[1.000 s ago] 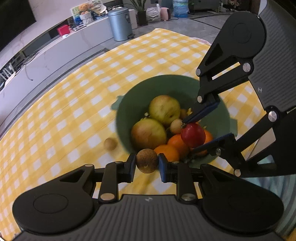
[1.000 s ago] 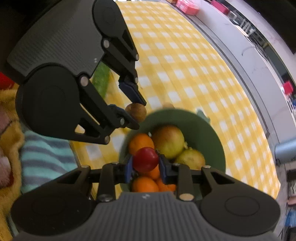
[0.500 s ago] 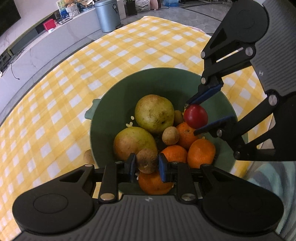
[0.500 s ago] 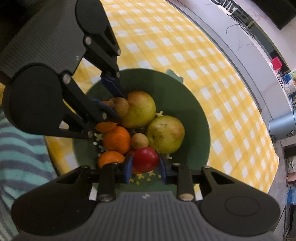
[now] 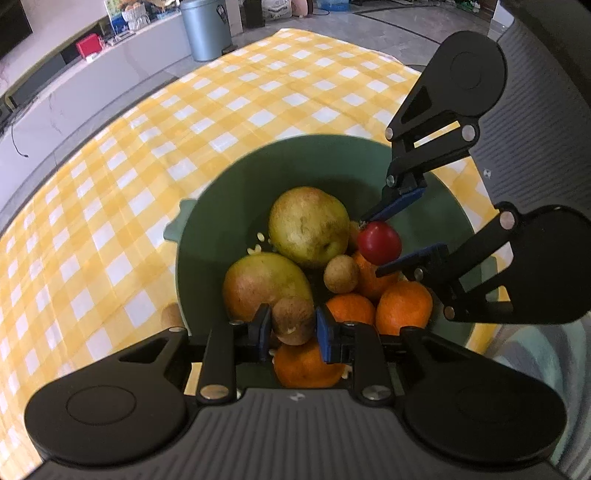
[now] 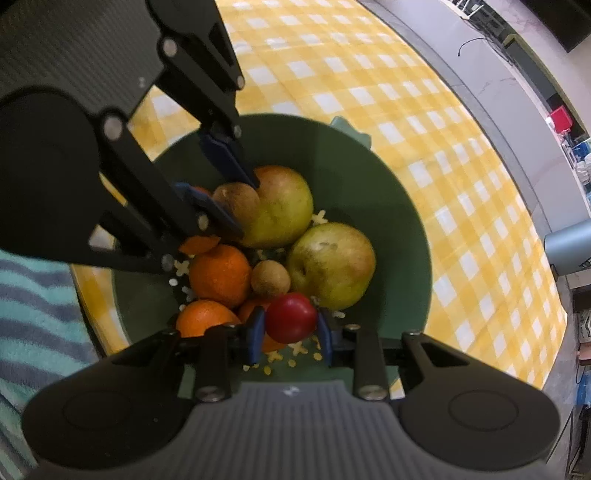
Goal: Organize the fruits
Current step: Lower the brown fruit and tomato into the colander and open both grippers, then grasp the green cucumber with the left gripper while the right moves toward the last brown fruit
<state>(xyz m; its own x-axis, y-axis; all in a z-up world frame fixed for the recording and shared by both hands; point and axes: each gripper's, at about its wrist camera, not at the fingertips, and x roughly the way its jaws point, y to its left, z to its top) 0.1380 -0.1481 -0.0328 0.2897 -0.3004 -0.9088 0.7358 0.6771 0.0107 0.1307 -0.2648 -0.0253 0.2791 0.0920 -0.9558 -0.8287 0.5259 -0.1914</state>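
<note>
A green bowl (image 5: pixel 207 221) (image 6: pixel 402 206) on the yellow checked cloth holds two big yellow-green pears (image 5: pixel 308 227) (image 6: pixel 330 260), several oranges (image 5: pixel 402 306) (image 6: pixel 219 275) and a small brown fruit (image 5: pixel 340 274) (image 6: pixel 270 278). My left gripper (image 5: pixel 293 322) (image 6: pixel 236 201) is shut on another small brown round fruit (image 5: pixel 293 319) (image 6: pixel 236 201), low over the bowl's near side. My right gripper (image 6: pixel 290 325) (image 5: pixel 380 242) is shut on a small red fruit (image 6: pixel 291 316) (image 5: pixel 379 242), just above the oranges.
One more small brown fruit (image 5: pixel 170 314) lies on the cloth against the bowl's left side. The checked tablecloth (image 5: pixel 110 192) spreads out to the left and behind. A grey bin (image 5: pixel 207 29) and a low white counter (image 5: pixel 74 85) stand beyond the table. Striped teal cloth (image 6: pixel 33 295) lies beside the bowl.
Both grippers have come down over the bowl with their fruits. The bowl now looks larger and nearer, and the held fruits hang close above the pile.
</note>
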